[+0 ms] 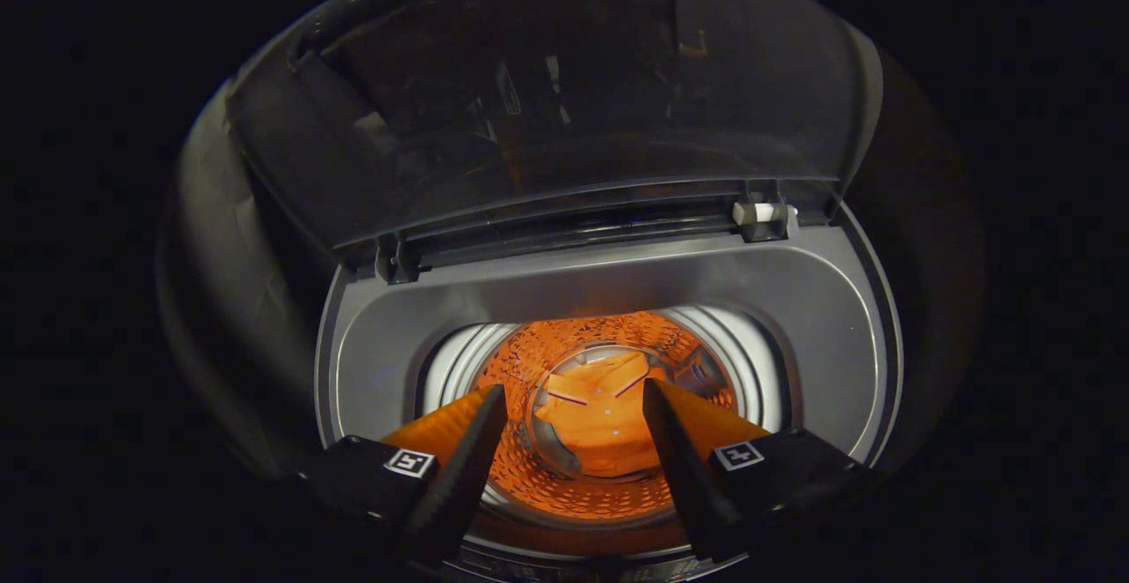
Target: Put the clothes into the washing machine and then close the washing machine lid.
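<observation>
Dark booth. Top-loading washing machine (609, 283), mouth upward. Lid (564, 98): raised, hinged at the rear, long axis across the machine. Drum (582, 486): orange garment (600, 415) crumpled at the bottom, no clear long axis. Claw (573, 407): released, empty, above the mouth. Next, likely: lift clear, press the lid's free edge down evenly.

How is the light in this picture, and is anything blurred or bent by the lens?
Gripper view: dim overall; the brightest area is the drum, glowing orange around the garment. The raised lid carries faint reflections. Fisheye curves the machine's rim. The open hand-held gripper looks soft-edged near the lens.
</observation>
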